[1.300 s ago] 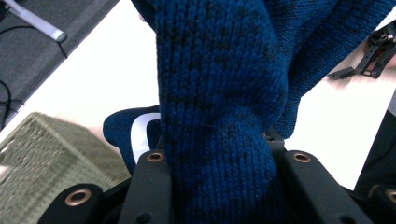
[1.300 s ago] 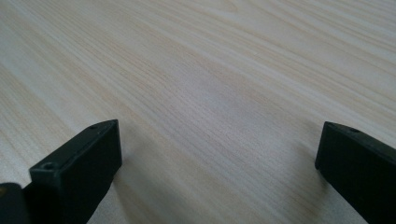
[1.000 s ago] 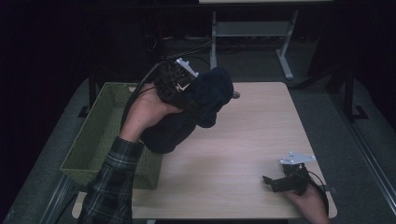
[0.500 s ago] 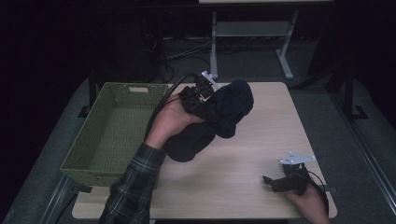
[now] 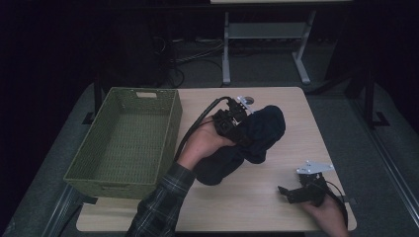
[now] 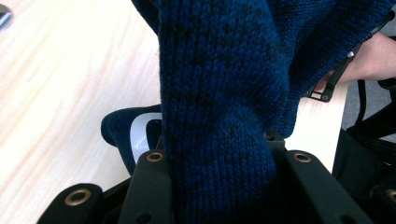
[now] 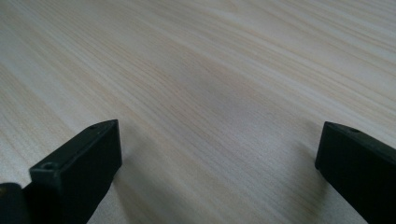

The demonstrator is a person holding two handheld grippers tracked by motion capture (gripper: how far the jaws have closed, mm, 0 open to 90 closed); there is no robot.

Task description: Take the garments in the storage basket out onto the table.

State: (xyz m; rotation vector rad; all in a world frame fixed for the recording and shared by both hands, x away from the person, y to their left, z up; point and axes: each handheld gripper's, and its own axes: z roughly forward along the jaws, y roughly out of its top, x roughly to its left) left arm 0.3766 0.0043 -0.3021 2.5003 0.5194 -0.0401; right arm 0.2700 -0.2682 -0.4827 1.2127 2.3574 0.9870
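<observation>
While the high view shows the left gripper (image 5: 236, 123) over the middle of the table (image 5: 276, 207), its jaws are buried in a dark blue knit garment (image 5: 257, 133), so the grip itself is hard to read from there. That gripper's own view settles it: the 2 black jaws are clamped on a thick fold of the garment (image 6: 219, 107), which rises between them and drapes onward, with a white label showing in a lower fold. From above, the garment's lower part rests on the table just right of the green basket (image 5: 123, 143). At the table's near right corner, the right gripper (image 5: 289, 192) sits low; its own view shows its jaws (image 7: 210, 154) spread wide over bare wood, holding nothing.
</observation>
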